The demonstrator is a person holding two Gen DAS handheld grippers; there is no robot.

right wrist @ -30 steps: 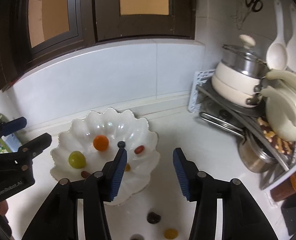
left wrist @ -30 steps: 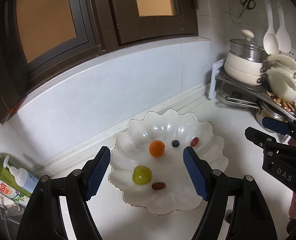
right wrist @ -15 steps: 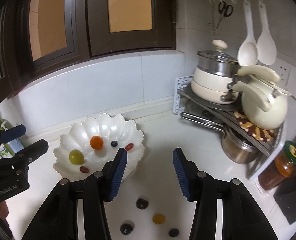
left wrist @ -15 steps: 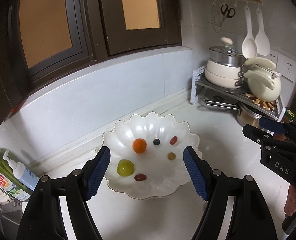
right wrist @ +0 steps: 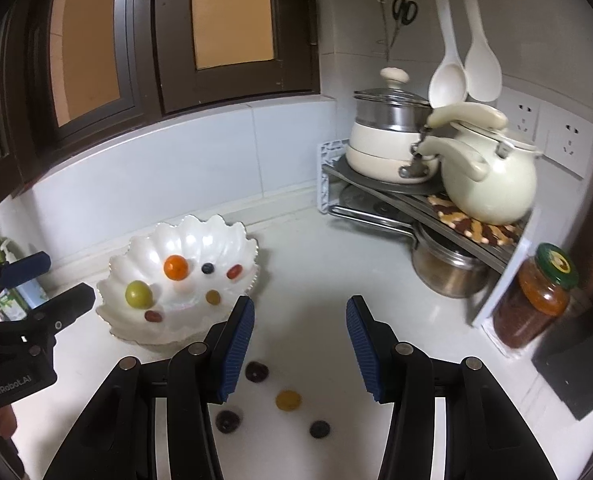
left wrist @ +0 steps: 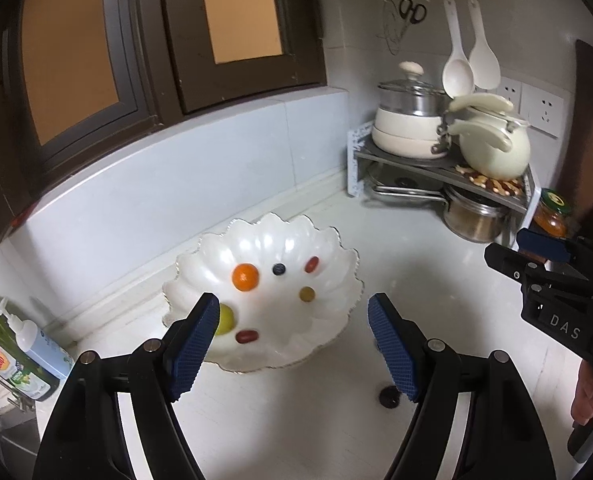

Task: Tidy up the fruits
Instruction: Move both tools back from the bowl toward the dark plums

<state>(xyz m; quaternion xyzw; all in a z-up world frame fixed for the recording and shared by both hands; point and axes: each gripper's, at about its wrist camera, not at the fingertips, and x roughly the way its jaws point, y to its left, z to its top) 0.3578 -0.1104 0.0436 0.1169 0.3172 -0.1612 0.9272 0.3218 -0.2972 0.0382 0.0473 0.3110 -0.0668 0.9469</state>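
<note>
We note the white worktop (right wrist: 316,272) first: more of it shows near us than a second ago, with the scalloped white bowl (right wrist: 200,232) now smaller in both views and farther from both tools. The bowl stands toward the worktop's back edge, below the window sill. The corner rack (right wrist: 376,196) with pots and a cream kettle (right wrist: 492,176) has come fully into view at the back right corner, with a jar (right wrist: 536,300) beside it.

Left gripper (left wrist: 294,332): blue pads spread wide, nothing between them, the bowl's near rim in the gap. Right gripper (right wrist: 300,346): pads parted at a middling gap, empty, above bare worktop.

In the bowl: orange fruit (right wrist: 175,267), green grape (right wrist: 139,294), blueberry (right wrist: 207,268), two red pieces, one amber piece. Four loose fruits lie on the worktop near its front edge, newly revealed in full: three dark fruits (right wrist: 256,371) and a yellow fruit (right wrist: 288,400).
</note>
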